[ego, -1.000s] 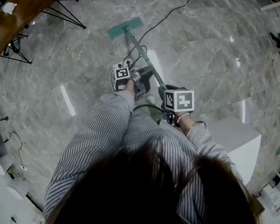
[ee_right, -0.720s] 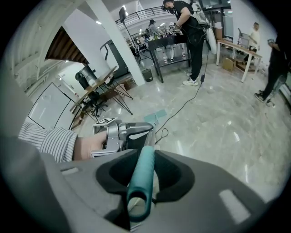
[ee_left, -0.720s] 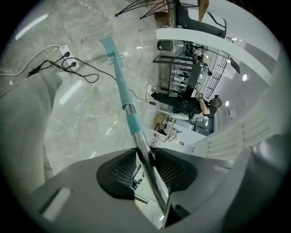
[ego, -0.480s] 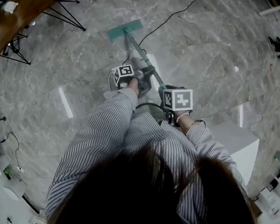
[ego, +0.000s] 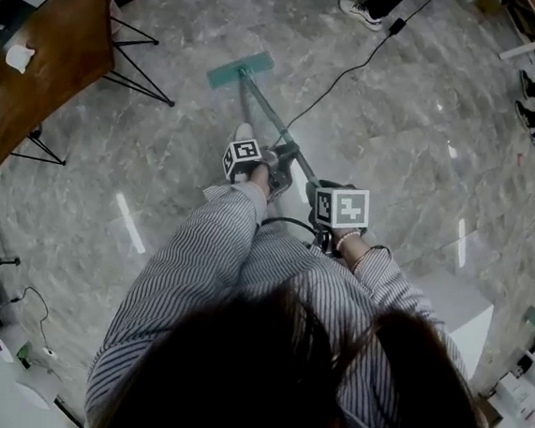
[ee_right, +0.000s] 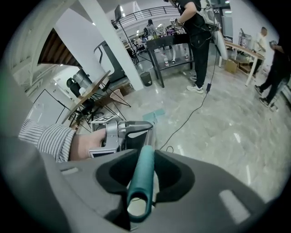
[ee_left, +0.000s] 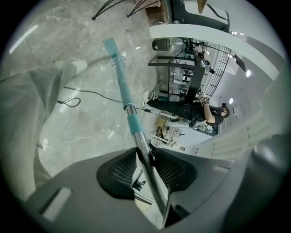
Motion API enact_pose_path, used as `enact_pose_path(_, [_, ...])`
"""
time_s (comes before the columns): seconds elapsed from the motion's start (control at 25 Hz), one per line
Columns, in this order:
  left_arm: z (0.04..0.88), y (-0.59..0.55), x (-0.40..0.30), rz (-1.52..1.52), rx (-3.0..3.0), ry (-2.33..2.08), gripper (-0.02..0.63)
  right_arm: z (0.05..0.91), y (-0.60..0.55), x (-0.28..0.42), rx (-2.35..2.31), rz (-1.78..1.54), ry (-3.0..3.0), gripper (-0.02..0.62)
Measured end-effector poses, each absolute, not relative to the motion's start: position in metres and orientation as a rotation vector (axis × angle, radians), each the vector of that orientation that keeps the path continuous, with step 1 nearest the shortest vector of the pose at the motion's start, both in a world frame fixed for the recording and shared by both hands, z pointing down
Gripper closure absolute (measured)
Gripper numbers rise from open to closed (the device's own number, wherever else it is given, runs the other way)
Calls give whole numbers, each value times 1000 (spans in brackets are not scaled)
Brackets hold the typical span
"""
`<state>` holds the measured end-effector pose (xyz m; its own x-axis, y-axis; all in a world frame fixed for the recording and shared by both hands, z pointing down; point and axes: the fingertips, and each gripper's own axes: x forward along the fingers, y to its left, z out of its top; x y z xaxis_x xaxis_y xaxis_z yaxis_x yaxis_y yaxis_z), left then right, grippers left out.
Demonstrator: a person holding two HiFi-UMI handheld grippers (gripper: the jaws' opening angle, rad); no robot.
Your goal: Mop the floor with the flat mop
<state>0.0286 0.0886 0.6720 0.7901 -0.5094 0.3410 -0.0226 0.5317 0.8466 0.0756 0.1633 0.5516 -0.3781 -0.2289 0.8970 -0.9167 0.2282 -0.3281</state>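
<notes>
The flat mop's teal head (ego: 241, 68) lies on the grey marble floor ahead of me, and its pole (ego: 268, 114) slants back to my hands. My left gripper (ego: 282, 158) is shut on the metal pole (ee_left: 132, 118) just below a teal band, and the mop head (ee_left: 111, 45) shows far along the pole. My right gripper (ego: 322, 190) sits behind it. In the right gripper view this gripper (ee_right: 144, 157) is shut on the teal handle end (ee_right: 142, 173), with the left gripper (ee_right: 122, 134) just ahead.
A wooden table (ego: 38, 55) on black wire legs stands at the left. A black cable (ego: 357, 66) runs across the floor right of the mop towards a person's shoes (ego: 360, 12). A white box (ego: 458, 283) is at my right. People (ee_right: 198, 27) stand by a bench beyond.
Both grippers have travelled forward across the floor with the mop. The table has come further into view at the left, and shoes and more cable now show at the top.
</notes>
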Motion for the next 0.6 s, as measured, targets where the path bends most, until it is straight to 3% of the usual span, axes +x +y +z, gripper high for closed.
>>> enact_pose_path(0.6, [682,-275,-181,-362,1021,-707,476,564,-197,-137,1130,1286,-1751,480])
